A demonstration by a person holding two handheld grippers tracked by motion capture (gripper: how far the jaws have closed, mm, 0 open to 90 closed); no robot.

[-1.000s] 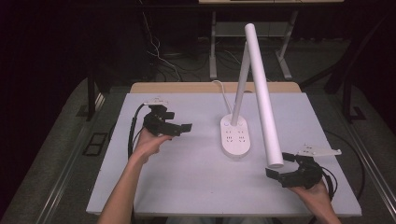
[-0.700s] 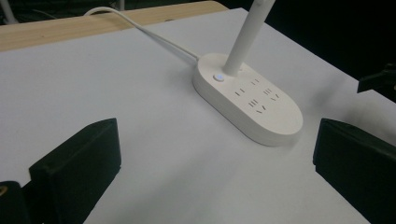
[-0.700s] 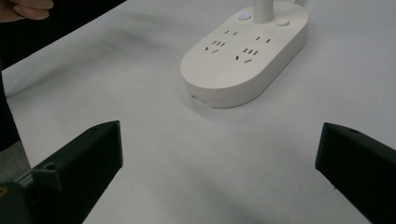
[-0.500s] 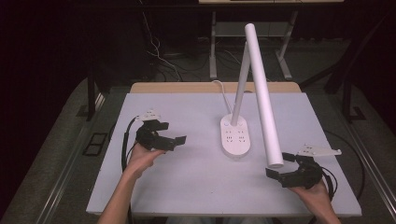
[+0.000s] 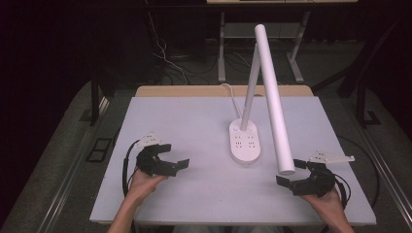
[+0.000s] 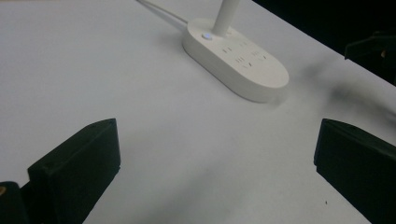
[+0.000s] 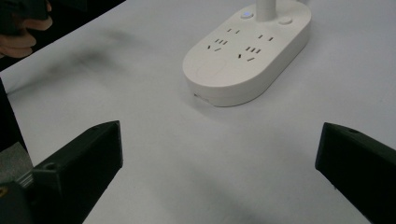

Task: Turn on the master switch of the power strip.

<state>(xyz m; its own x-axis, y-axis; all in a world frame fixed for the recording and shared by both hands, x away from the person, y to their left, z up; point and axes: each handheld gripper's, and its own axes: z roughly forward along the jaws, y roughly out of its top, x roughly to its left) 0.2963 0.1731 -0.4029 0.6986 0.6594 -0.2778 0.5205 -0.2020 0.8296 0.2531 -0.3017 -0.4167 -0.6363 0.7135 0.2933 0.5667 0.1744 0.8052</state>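
Note:
A white desk lamp stands mid-table on an oval base (image 5: 245, 141) with socket holes; its long tube head (image 5: 272, 97) slants down towards the front right. My left gripper (image 5: 175, 156) hovers open at the front left with nothing between its jaws, and the base (image 6: 238, 60) lies ahead of it. At the front right, just below the tube's lower end, my right gripper (image 5: 292, 172) is open and empty. It faces the base (image 7: 247, 51) from close by.
The lamp's white cord (image 5: 228, 92) runs from the base over the table's far edge. The white table top (image 5: 194, 121) lies bare around the lamp. Dark floor, cables and a desk frame lie beyond the table.
My left gripper has drawn back from the table's left middle towards the front edge, still open. The right gripper and the lamp have not moved.

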